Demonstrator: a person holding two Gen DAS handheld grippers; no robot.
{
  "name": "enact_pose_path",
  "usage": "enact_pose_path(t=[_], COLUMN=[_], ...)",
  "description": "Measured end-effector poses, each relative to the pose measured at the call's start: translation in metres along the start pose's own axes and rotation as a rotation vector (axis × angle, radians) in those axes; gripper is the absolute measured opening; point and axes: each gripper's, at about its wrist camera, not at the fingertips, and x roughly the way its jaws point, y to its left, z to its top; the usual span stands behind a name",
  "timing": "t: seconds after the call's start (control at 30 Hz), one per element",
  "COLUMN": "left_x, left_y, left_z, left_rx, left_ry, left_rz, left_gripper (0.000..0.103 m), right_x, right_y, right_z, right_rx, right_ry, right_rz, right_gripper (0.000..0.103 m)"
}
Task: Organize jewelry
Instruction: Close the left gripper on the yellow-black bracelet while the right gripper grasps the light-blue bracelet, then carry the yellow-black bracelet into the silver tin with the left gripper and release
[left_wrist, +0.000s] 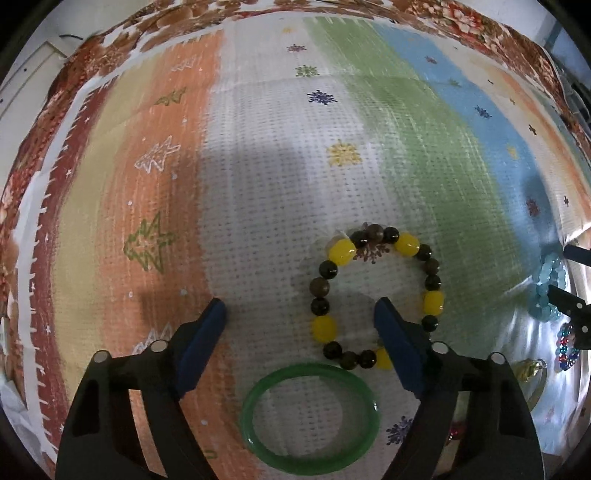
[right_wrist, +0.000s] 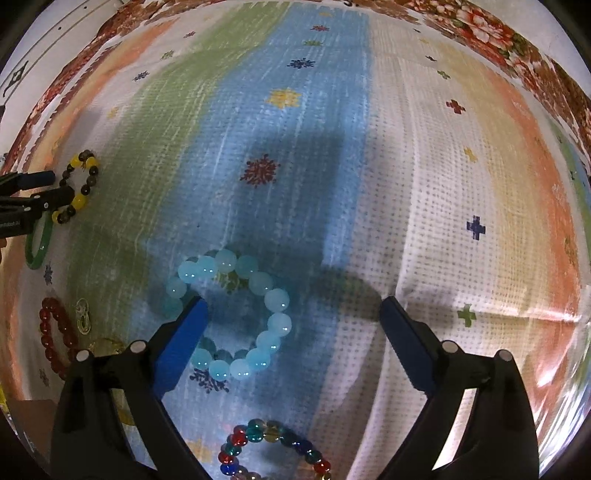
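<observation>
In the left wrist view my left gripper is open and empty above the striped cloth. A yellow-and-brown bead bracelet lies just right of centre, its right finger over part of it. A green bangle lies flat between the finger bases. In the right wrist view my right gripper is open and empty. A light blue bead bracelet lies by its left finger. A multicoloured bead bracelet lies at the bottom. A red bead bracelet lies far left.
The striped cloth with tree and snowflake prints covers the surface, edged by a floral fabric. A small gold piece lies beside the red bracelet. The left gripper shows at the right wrist view's left edge.
</observation>
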Motion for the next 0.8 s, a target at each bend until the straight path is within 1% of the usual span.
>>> enact_pose_path(t=[0.03, 0.07, 0.1, 0.13, 0.17, 0.2, 0.23, 0.27, 0.3, 0.4, 0.53, 0.63, 0.8], left_x=[-0.001, -0.003, -0.003, -0.003, -0.002, -0.002, -0.002, -0.002, -0.002, -0.005, -0.012, -0.026, -0.06], left_y=[-0.002, -0.003, -0.006, -0.008, -0.012, -0.014, -0.016, -0.017, -0.018, -0.017, -0.014, -0.017, -0.024], left_z=[0.001, 0.002, 0.003, 0.003, 0.003, 0.002, 0.002, 0.002, 0.002, -0.004, -0.011, -0.012, -0.015], left_rx=[0.006, 0.005, 0.009, 0.018, 0.029, 0.034, 0.034, 0.032, 0.032, 0.039, 0.041, 0.052, 0.06], left_ry=[-0.007, -0.015, -0.013, -0.009, -0.008, -0.007, -0.006, -0.006, -0.008, -0.022, -0.058, -0.081, -0.135], left_rz=[0.005, 0.015, 0.018, 0.021, 0.023, 0.015, 0.016, 0.026, 0.031, 0.026, 0.023, 0.015, -0.03], left_gripper=[0.062, 0.055, 0.048, 0.043, 0.04, 0.031, 0.015, 0.01, 0.01, 0.009, 0.009, 0.009, 0.009], right_x=[0.0, -0.001, -0.003, -0.004, -0.006, -0.007, -0.009, -0.01, -0.01, -0.008, -0.015, -0.023, -0.048], right_y=[0.003, 0.006, 0.007, 0.008, 0.008, 0.006, 0.002, 0.001, -0.003, -0.006, -0.001, 0.006, 0.019], right_z=[0.004, 0.006, 0.006, 0.008, 0.01, 0.011, 0.012, 0.012, 0.011, 0.008, 0.002, -0.003, -0.014], right_rx=[-0.003, -0.005, -0.004, -0.005, -0.001, 0.01, 0.029, 0.036, 0.044, 0.04, 0.027, 0.019, -0.029], right_ry=[-0.002, -0.006, -0.011, -0.014, -0.023, -0.031, -0.04, -0.046, -0.052, -0.06, -0.083, -0.108, -0.141], right_rz=[-0.004, -0.008, -0.011, -0.013, -0.015, -0.013, -0.02, -0.024, -0.021, -0.005, 0.002, 0.004, -0.014], right_gripper=[0.083, 0.076, 0.073, 0.065, 0.052, 0.045, 0.029, 0.017, 0.013, 0.013, 0.013, 0.013, 0.012])
